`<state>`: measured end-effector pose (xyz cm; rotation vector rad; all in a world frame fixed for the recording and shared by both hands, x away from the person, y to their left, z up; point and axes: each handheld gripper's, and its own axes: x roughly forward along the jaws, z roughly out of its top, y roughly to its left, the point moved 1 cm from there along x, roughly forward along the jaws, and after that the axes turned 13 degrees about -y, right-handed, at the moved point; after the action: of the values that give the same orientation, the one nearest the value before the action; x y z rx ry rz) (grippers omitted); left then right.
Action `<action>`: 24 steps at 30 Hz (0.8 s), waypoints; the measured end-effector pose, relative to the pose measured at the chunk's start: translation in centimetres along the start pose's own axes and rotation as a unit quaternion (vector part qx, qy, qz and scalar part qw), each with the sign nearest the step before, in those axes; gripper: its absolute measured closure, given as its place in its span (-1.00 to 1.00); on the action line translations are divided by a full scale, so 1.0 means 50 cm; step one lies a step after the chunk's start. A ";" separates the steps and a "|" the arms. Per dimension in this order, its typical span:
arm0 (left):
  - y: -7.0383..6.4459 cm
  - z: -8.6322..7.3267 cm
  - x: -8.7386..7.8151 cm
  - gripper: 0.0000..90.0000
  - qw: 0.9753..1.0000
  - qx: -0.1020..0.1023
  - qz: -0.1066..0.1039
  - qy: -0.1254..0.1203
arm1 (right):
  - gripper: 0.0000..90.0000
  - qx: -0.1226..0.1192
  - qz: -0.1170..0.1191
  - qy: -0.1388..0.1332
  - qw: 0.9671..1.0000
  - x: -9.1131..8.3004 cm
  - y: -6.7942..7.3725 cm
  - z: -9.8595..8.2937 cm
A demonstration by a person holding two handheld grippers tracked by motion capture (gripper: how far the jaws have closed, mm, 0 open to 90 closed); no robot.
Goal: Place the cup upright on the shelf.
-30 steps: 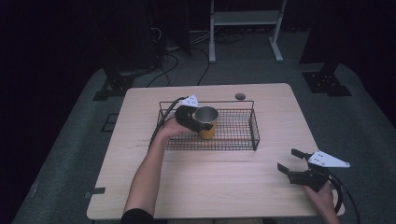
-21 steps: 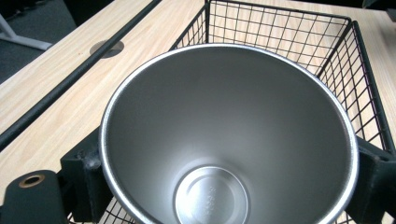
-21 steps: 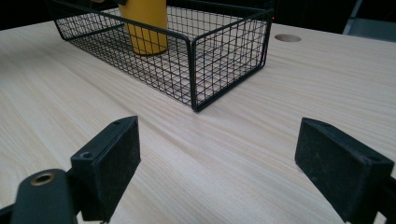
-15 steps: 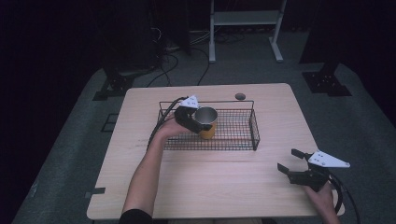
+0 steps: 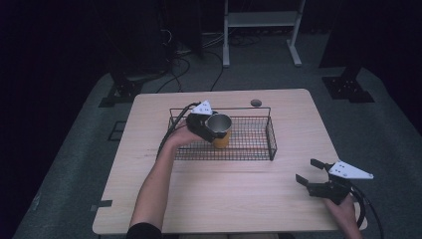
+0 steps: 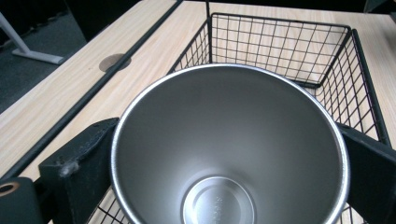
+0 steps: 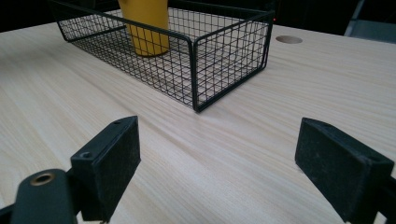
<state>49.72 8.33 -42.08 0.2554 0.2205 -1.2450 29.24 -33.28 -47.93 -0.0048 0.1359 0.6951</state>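
Note:
A cup [image 5: 221, 141], yellow outside and steel inside, stands upright in the left half of a black wire basket [image 5: 271, 135] at the middle of the table. My left gripper [image 5: 215, 125] is shut on the cup near its rim. In the left gripper view the cup's steel inside [image 6: 233, 121] sits between the two black jaws of my left gripper [image 6: 226, 163]. My right gripper [image 5: 308, 171] rests low near the table's front right corner, open and holding nothing. From the right gripper [image 7: 233, 158] I see the yellow cup [image 7: 145, 28] with its base on the basket [image 7: 194, 70] floor.
The wooden table [image 5: 239, 199] has a round cable hole [image 5: 256, 102] behind the basket. The right half of the basket holds nothing. Dark floor, cables and a white stand [image 5: 259, 20] lie beyond the far edge. A forearm [image 5: 154, 184] crosses the table's left front.

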 end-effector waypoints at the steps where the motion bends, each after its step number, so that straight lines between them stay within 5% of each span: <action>1: 0.000 0.001 0.000 -0.96 1.000 0.001 0.001 0.000 | -0.71 0.000 0.001 -0.001 1.000 -0.001 0.000 0.000; 24: -0.016 0.047 -0.021 -1.00 1.000 0.019 0.015 -0.021 | -0.71 0.003 -0.004 -0.001 1.000 -0.001 -0.001 0.000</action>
<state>48.70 8.31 -39.59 0.2644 0.1575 -1.2246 29.21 -33.35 -47.93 0.0009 0.1359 0.6872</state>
